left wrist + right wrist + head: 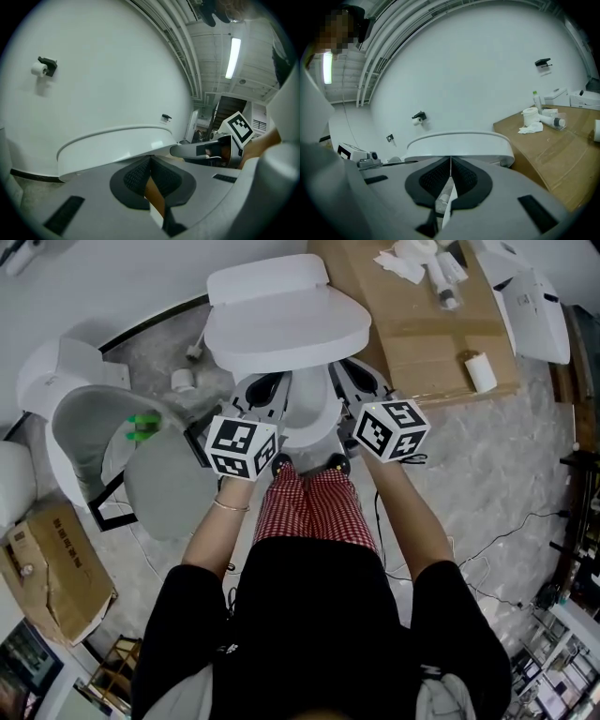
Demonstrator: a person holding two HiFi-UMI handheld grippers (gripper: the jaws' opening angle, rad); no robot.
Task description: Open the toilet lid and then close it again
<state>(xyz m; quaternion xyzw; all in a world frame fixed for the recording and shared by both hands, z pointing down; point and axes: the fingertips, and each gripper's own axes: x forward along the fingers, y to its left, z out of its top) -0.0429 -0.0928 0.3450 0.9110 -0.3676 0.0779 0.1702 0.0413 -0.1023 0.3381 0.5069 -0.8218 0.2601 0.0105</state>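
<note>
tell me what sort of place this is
Likely a test space or storeroom, not a home bathroom: one toilet beside a second toilet, a large cardboard box holding clutter, and a wall-mounted paper roll.

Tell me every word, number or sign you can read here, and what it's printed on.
No words or numbers can be read anywhere.
Left marker cube and right marker cube: black-and-white square patterns, not letters.
Cardboard box: any print is too small to read.
Toilet lid: plain white, no label showing.
</note>
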